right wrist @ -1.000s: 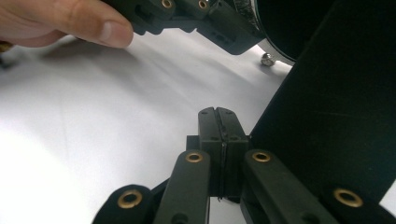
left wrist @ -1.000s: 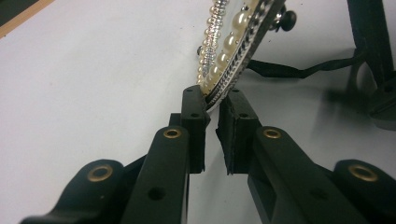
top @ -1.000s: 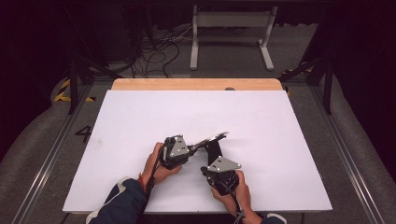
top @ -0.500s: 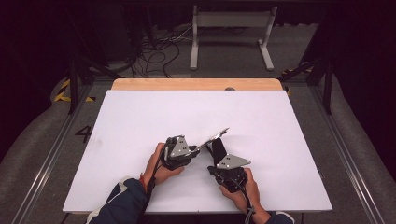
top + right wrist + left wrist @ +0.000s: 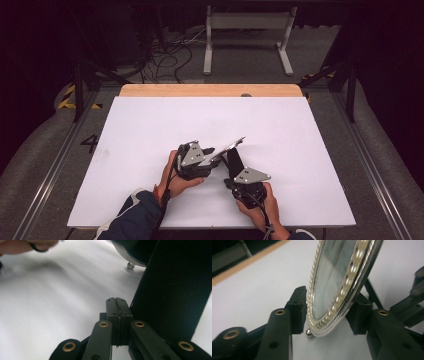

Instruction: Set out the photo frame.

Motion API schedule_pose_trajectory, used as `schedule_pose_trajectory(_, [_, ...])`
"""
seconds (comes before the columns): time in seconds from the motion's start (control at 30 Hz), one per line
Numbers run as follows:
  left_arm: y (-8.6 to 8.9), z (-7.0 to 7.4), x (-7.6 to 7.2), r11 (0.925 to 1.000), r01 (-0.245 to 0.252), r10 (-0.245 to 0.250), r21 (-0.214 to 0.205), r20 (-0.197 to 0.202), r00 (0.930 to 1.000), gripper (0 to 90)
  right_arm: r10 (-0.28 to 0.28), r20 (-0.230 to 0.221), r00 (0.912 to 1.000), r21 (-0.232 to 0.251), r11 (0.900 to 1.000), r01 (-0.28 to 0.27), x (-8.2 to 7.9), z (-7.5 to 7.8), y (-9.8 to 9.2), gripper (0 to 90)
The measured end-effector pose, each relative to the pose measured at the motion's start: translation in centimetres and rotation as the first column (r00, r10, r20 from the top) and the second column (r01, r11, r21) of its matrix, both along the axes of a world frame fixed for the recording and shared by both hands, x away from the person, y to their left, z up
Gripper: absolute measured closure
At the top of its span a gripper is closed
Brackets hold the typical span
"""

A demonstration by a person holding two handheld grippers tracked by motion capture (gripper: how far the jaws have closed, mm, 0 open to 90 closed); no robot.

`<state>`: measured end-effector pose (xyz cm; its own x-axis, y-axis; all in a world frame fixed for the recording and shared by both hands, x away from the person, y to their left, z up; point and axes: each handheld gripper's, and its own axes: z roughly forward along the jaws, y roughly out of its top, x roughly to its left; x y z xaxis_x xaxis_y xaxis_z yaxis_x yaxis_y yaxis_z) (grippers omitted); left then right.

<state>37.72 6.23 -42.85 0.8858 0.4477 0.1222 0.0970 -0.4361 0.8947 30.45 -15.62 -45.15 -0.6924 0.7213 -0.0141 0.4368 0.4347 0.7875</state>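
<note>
An oval picture frame [image 5: 337, 282] with a beaded silver rim stands tilted near the front of the white table [image 5: 150, 125], propped on its black back stand [image 5: 175, 290]. The left gripper [image 5: 328, 312] has just been opening; its 2 jaws now stand apart on either side of the rim, pads barely clear of it. The right gripper [image 5: 119, 307] is fully closed on nothing, just beside the stand. A nudge from either gripper could likely fold the stand and drop the frame flat.

White table [image 5: 150, 130], wooden edge [image 5: 200, 90], floor cables [image 5: 165, 50]
</note>
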Motion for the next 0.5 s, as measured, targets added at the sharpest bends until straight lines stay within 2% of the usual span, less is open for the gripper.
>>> schedule_pose_trajectory(0.07, [0.1,0.1,-0.1,0.9997,0.021,-0.022,0.009,0.007,0.9997,60.8,-0.002,-0.002,1.0000,-0.001,1.0000,0.002,0.0,0.0,-0.1,90.0])
schedule_pose_trajectory(0.1, [0.1,0.0,-0.3,0.9994,0.033,-0.033,0.007,0.001,0.9995,65.0,-0.002,-0.003,1.0000,-0.003,1.0000,0.002,0.0,0.0,-0.1,90.0])
schedule_pose_trajectory(0.17, [-0.1,0.0,-0.5,0.9991,0.039,-0.040,0.016,0.014,0.9991,74.2,-0.002,-0.003,1.0000,-0.004,1.0000,0.002,0.1,0.0,-0.1,90.0])
schedule_pose_trajectory(0.27, [-0.1,0.3,-0.9,0.9986,0.028,-0.030,0.044,0.024,0.9993,75.4,-0.009,-0.005,0.9999,-0.008,0.9999,0.009,0.1,0.1,-0.3,90.0])
schedule_pose_trajectory(0.43, [0.1,0.5,-1.3,0.9985,0.006,-0.007,0.055,0.023,0.9997,76.2,-0.022,0.000,0.9998,-0.005,0.9997,0.022,0.4,0.1,-1.0,90.0])
schedule_pose_trajectory(0.5, [0.2,0.6,-1.4,0.9985,0.000,-0.001,0.055,0.017,0.9999,76.2,-0.029,0.007,0.9996,-0.025,0.9993,0.029,0.5,0.2,-1.3,90.0])
